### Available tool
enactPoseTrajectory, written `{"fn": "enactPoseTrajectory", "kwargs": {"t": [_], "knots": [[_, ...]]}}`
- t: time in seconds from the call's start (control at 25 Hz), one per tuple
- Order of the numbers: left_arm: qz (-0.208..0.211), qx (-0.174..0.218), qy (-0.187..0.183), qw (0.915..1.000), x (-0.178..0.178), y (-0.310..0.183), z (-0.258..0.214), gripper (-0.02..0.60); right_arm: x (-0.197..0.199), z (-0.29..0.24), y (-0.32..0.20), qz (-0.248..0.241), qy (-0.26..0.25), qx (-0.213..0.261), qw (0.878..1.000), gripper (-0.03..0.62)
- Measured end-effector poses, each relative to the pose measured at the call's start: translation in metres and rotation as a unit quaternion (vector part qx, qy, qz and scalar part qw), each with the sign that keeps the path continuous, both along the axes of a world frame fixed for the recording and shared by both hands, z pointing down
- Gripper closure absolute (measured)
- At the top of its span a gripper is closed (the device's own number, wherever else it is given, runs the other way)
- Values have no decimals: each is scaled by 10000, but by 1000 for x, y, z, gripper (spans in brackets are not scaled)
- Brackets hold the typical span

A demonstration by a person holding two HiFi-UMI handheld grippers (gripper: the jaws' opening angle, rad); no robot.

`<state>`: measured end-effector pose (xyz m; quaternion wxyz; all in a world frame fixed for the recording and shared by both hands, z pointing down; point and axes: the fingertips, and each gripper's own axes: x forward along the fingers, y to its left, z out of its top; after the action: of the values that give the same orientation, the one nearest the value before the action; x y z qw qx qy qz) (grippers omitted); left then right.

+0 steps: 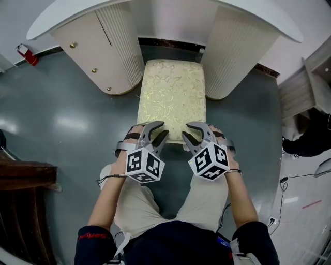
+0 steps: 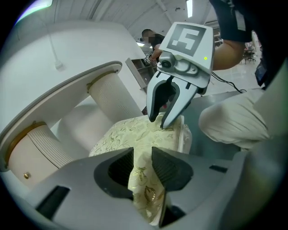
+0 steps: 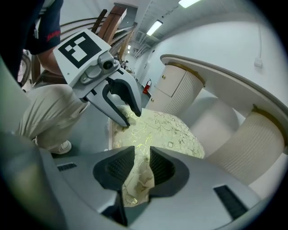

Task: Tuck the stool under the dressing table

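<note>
The stool (image 1: 173,98), with a cream and gold patterned cushion, stands on the grey floor with its far end between the two ribbed pedestals (image 1: 106,57) of the white dressing table (image 1: 77,13). My left gripper (image 1: 161,130) is at the stool's near left corner and my right gripper (image 1: 188,131) at its near right corner. In the left gripper view the cushion's edge (image 2: 144,188) lies between the spread jaws of the left gripper (image 2: 143,164). The right gripper (image 3: 141,164) straddles the cushion's edge (image 3: 137,184) the same way. Both stand open around it.
The person's knees in beige trousers (image 1: 139,202) are just behind the stool. Dark wooden furniture (image 1: 26,181) stands at the left, a red extinguisher (image 1: 27,54) at the back left, white furniture (image 1: 305,88) and floor cables (image 1: 289,178) at the right.
</note>
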<state>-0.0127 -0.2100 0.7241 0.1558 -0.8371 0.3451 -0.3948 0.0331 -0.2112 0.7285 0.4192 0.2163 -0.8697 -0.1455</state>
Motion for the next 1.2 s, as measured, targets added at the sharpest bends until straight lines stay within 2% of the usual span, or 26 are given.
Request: {"fn": "enactPoseTrajectory", "kwargs": {"t": [0.32, 0.48, 0.52, 0.56, 0.64, 0.84, 1.2], "knots": [[-107, -166, 124, 9997, -2, -3, 3, 456, -2, 0, -4, 33, 129, 95, 9999, 457], [-83, -163, 157, 9997, -1, -4, 2, 455, -2, -1, -5, 94, 18, 3, 10000, 461], [-85, -120, 134, 9998, -1, -5, 2, 456, -1, -3, -10, 208, -30, 126, 9997, 476], [-87, -93, 128, 9998, -1, -5, 3, 456, 1, -5, -18, 375, -33, 365, 9986, 557], [-78, -134, 206, 9997, -2, -5, 4, 457, 5, -3, -36, 642, 89, 763, 9950, 579], [-40, -240, 329, 9992, -3, -8, 4, 457, -1, -6, -51, 767, 5, 662, 9949, 579], [-21, -191, 219, 9996, -2, -6, 4, 463, -4, -14, -24, 522, -178, 554, 9969, 579]]}}
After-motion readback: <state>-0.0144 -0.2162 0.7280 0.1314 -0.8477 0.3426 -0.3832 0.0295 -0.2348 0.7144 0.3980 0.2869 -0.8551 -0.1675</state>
